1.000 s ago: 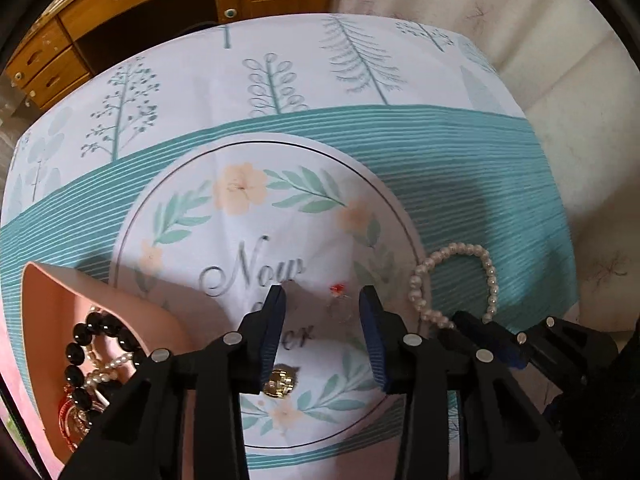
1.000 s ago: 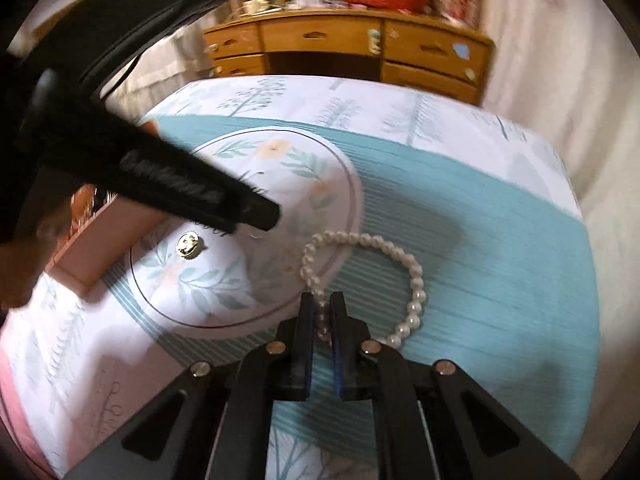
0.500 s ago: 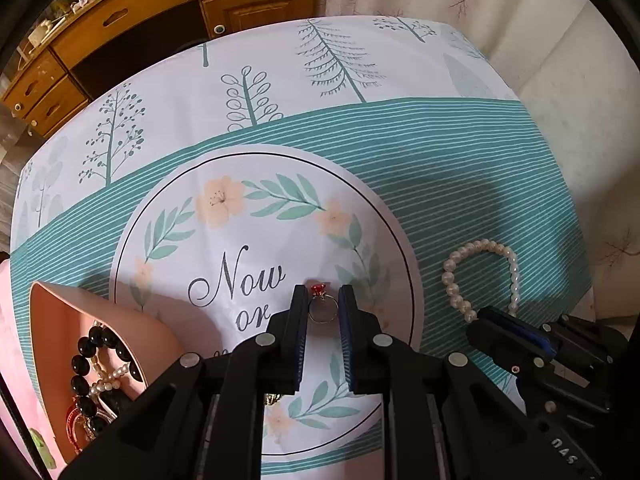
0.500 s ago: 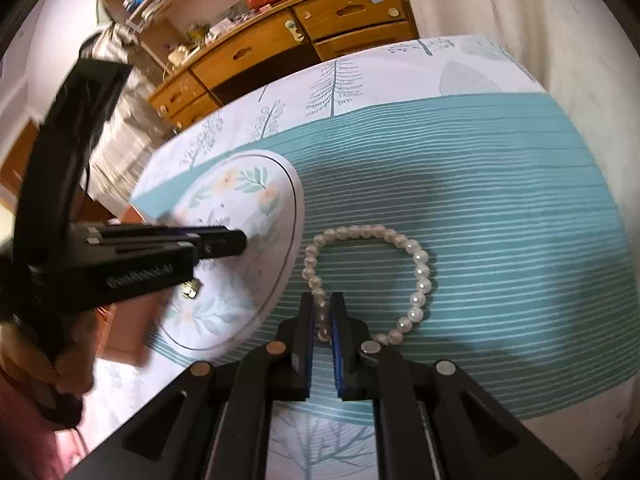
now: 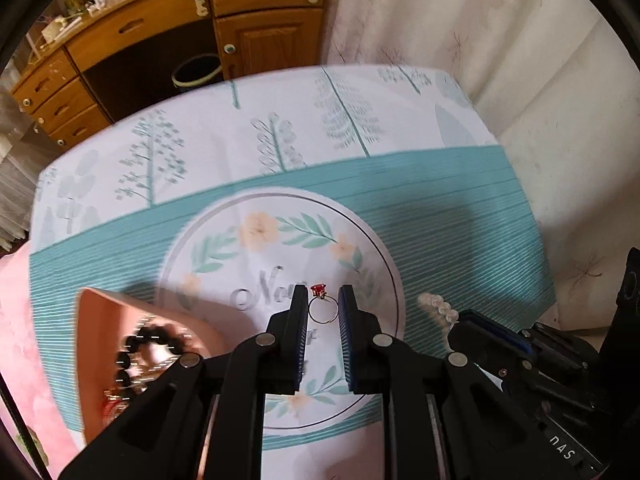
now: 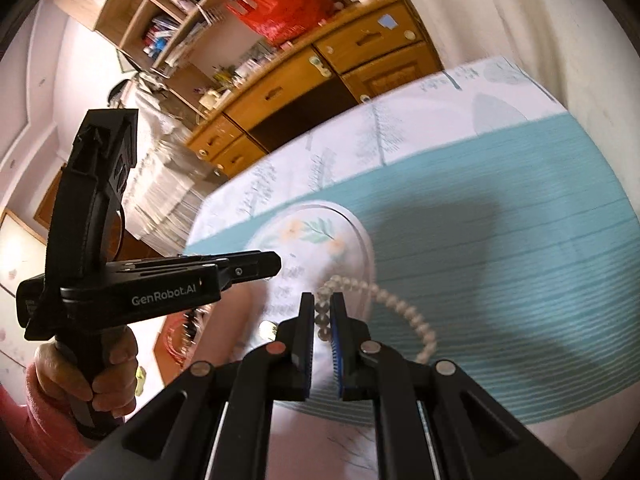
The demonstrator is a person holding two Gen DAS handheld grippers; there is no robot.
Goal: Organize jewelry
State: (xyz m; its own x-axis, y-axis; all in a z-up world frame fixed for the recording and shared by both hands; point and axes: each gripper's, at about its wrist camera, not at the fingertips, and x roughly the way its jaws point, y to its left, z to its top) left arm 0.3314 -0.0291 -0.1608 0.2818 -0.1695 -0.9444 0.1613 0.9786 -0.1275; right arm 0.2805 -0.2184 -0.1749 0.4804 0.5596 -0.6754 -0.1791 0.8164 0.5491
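Observation:
My left gripper (image 5: 323,307) is shut on a thin gold ring with a red stone (image 5: 321,305) and holds it above the round floral print of the tablecloth. My right gripper (image 6: 322,314) is shut on a white pearl bracelet (image 6: 404,312), which hangs lifted off the cloth; part of it shows in the left wrist view (image 5: 437,306). A pink jewelry tray (image 5: 96,312) at the left holds a black bead bracelet (image 5: 138,350) and other blurred pieces. The left gripper shows side-on in the right wrist view (image 6: 276,264).
A small gold piece (image 6: 269,329) lies on the cloth near the right gripper. The teal and white tablecloth (image 5: 460,216) covers the table, whose edges drop off right and far. A wooden cabinet (image 5: 256,12) and a bin (image 5: 197,72) stand beyond.
The left gripper closed on the ring and lifted it. The right gripper raised the pearl bracelet off the cloth and swung toward the left.

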